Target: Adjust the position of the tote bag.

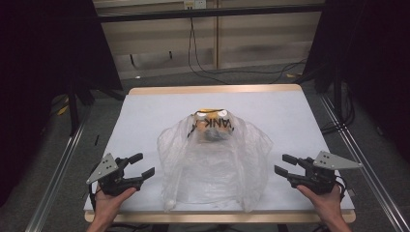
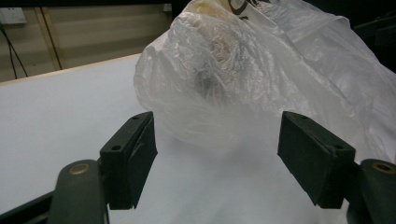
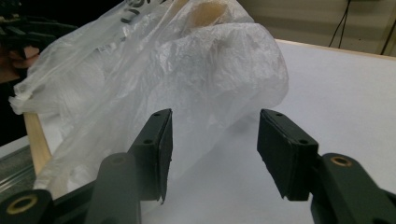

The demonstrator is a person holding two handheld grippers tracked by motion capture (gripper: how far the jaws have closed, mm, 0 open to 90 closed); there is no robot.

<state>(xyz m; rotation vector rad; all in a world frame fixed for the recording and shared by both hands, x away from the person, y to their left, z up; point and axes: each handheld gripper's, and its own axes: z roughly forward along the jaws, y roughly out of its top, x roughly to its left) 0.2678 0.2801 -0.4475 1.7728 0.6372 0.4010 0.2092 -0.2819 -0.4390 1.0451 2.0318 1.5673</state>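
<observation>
Near edge of worktop (image 1: 145,101): left hand-held gripper (image 1: 141,165) and right hand-held gripper (image 1: 283,164) rest either side of a clear plastic bag (image 1: 212,164), jaws apart, nothing between them, each near the bag but not touching. Bag lies mid-worktop; a yellow object with black lettering (image 1: 212,123) sits inside at its far end.

high overhead; two low gripper views, shared plastic bag (image 1: 212,154)

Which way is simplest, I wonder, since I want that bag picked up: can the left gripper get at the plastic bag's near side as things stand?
Probably yes. The left gripper is open and points at the plastic bag, with bare white table between them.
</observation>
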